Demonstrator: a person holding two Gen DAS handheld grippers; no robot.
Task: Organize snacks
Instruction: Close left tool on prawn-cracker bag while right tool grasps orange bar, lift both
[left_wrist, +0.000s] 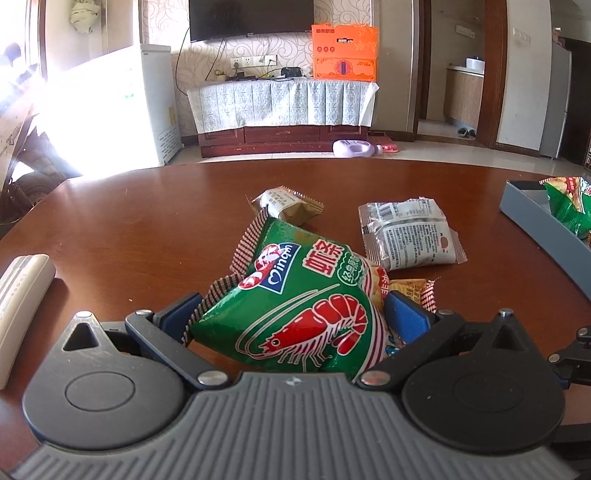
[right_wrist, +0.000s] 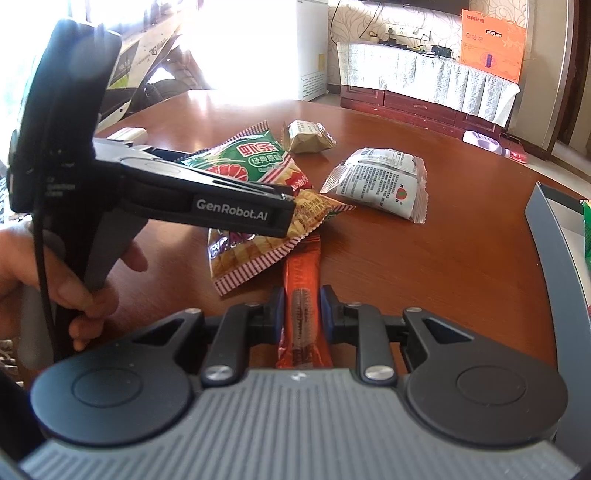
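On the brown worktop (left_wrist: 129, 221), the left tongs (left_wrist: 295, 314) pinch the green shrimp bag (left_wrist: 295, 306) & the right tongs (right_wrist: 302, 314) squeeze the orange bar (right_wrist: 301, 295), prob. to carry both to the gray tray (left_wrist: 524, 206) w/ the other snacks.

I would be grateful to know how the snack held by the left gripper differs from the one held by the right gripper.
The left gripper is closed on a green shrimp-chip bag, broad and puffy, printed with a red prawn. The right gripper is closed on an orange snack stick, narrow and long. The bag pushes its fingers wide apart; the stick sits between fingers set close together. The bag overlaps another packet; the stick lies along the wooden table. Both are sealed snacks.
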